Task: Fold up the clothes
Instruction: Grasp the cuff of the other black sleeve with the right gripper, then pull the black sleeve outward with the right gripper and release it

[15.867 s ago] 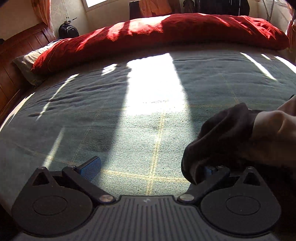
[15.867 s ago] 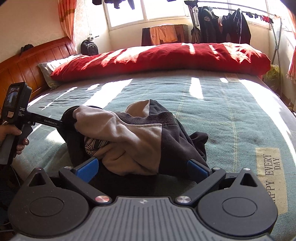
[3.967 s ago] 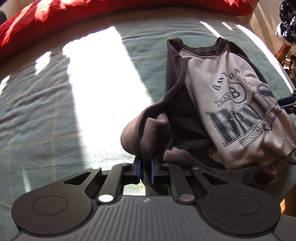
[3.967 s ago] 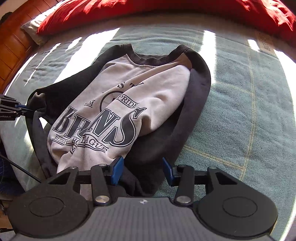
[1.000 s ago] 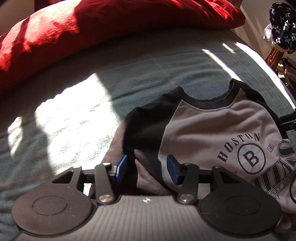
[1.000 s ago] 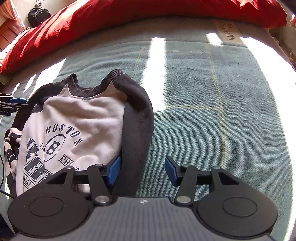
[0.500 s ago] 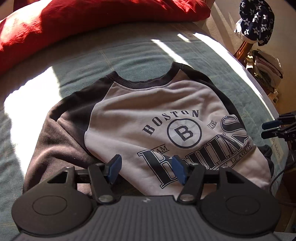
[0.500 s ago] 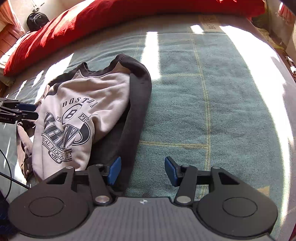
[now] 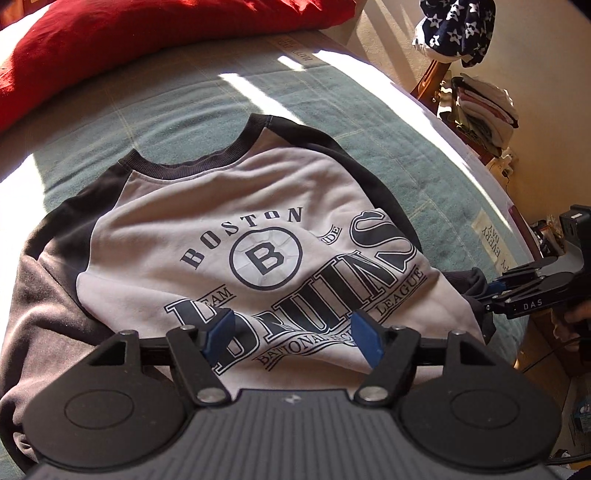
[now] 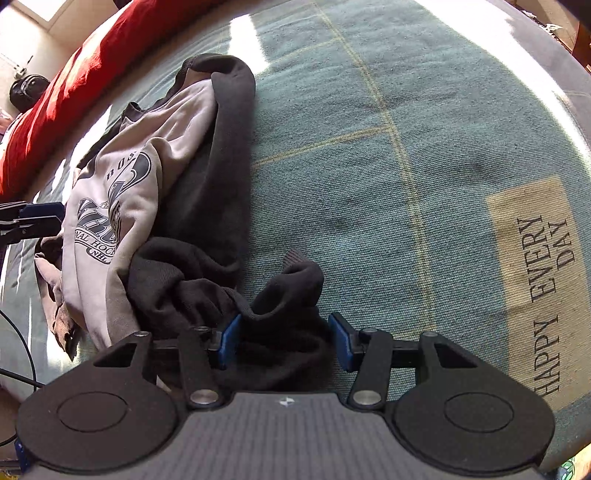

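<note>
A grey sweatshirt (image 9: 229,236) with dark sleeves and a Boston Bruins print lies face up on the green bedspread (image 9: 221,99). My left gripper (image 9: 293,339) hovers over the printed lower front near the hem; its jaws are opening and nothing is pinched. My right gripper (image 10: 285,341) sits at the bunched dark sleeve cuff (image 10: 284,291). Its jaws are closing with cuff fabric between them, and the right pad (image 10: 341,341) still stands apart from the cloth. Each gripper also shows in the other's view: the right gripper (image 9: 495,291) and the left gripper (image 10: 37,218).
A red duvet (image 9: 147,37) runs along the head of the bed. To the right of the bed edge stand a chair with stacked clothes (image 9: 484,107) and a star-patterned garment (image 9: 454,26). A "HAPPY EVERY DAY" patch (image 10: 535,277) marks the bedspread.
My left gripper moved from the left shoulder across to the printed lower front, jaws widening. My right gripper slid down the right sleeve to its bunched cuff, jaws narrowing around it.
</note>
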`<action>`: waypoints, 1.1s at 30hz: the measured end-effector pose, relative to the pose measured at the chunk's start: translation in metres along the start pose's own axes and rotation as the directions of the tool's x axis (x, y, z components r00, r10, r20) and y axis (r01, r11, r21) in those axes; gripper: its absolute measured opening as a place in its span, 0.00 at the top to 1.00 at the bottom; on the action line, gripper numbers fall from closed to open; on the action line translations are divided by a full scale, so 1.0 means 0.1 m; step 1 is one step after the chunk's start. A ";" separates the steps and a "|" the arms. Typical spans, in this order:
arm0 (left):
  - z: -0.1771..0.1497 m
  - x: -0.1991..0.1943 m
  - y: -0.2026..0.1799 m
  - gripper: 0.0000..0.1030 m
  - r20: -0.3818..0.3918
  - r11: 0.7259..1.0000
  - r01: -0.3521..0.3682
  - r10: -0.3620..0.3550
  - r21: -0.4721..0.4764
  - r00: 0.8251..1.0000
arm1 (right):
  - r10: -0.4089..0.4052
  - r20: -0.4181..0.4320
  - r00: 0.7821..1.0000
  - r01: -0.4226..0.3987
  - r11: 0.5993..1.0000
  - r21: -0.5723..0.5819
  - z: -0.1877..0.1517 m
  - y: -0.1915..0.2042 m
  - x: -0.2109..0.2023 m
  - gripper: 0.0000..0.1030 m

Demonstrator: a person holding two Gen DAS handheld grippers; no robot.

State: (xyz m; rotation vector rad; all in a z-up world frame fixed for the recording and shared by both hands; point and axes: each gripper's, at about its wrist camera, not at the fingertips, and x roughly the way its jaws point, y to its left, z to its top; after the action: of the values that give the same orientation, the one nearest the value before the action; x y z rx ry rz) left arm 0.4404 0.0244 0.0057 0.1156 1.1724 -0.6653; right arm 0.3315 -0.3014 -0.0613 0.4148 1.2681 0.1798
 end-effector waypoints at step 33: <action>0.63 0.33 -0.74 0.31 0.001 0.999 -0.042 0.042 -0.006 0.999 | -0.472 0.245 0.847 0.527 0.803 -0.279 1.20 -1.05 -1.06 0.75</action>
State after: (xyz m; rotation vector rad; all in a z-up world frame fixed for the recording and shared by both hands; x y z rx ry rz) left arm 0.4593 -0.0753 0.0211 0.1343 1.1682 -0.6248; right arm 0.4041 -0.4589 0.0193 -0.2105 1.1155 -0.0918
